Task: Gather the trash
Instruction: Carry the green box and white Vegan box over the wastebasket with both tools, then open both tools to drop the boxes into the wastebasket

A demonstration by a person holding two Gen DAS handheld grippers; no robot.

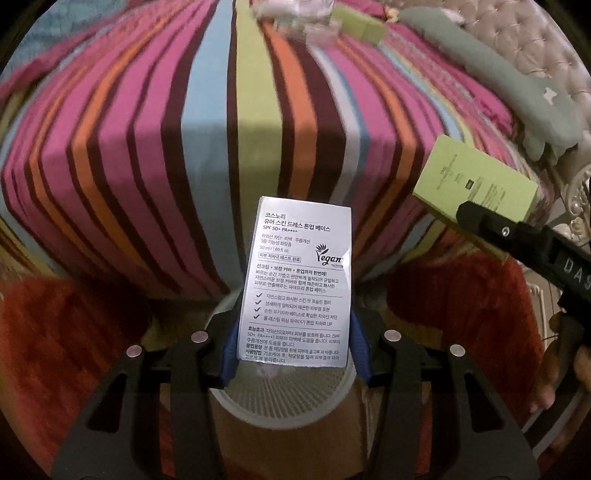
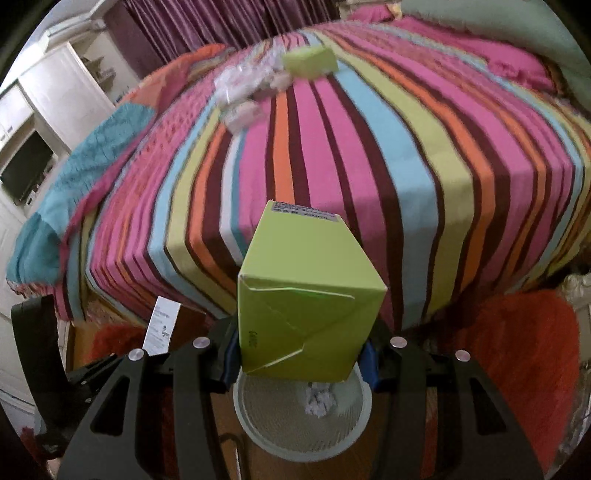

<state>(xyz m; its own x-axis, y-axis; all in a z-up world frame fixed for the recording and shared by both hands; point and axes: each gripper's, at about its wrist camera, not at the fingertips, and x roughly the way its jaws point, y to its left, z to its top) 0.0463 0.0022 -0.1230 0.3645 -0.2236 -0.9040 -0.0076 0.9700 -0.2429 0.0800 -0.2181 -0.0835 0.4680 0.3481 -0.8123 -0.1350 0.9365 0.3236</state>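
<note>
My left gripper (image 1: pixel 295 332) is shut on a silver carton (image 1: pixel 299 280) printed with black text, its blue pads pressing both sides. Just below stands a white mesh bin (image 1: pixel 258 402). My right gripper (image 2: pixel 301 354) is shut on a lime-green carton (image 2: pixel 310 295), held over the same bin (image 2: pixel 258 432), which has crumpled paper (image 2: pixel 319 400) inside. The left wrist view shows the green carton (image 1: pixel 476 184) and right gripper (image 1: pixel 480 221) at the right. The right wrist view shows the silver carton (image 2: pixel 162 326) at lower left. Another green carton (image 2: pixel 310 61) and clear plastic wrappers (image 2: pixel 243 92) lie far back on the bed.
A bed with a striped cover (image 1: pixel 207 140) fills both views, its near edge just beyond the bin. A grey-green pillow (image 1: pixel 509 92) lies against a tufted headboard (image 1: pixel 535 33). A red shaggy rug (image 2: pixel 517 350) covers the floor. White cabinets and a dark screen (image 2: pixel 26 173) stand at the left.
</note>
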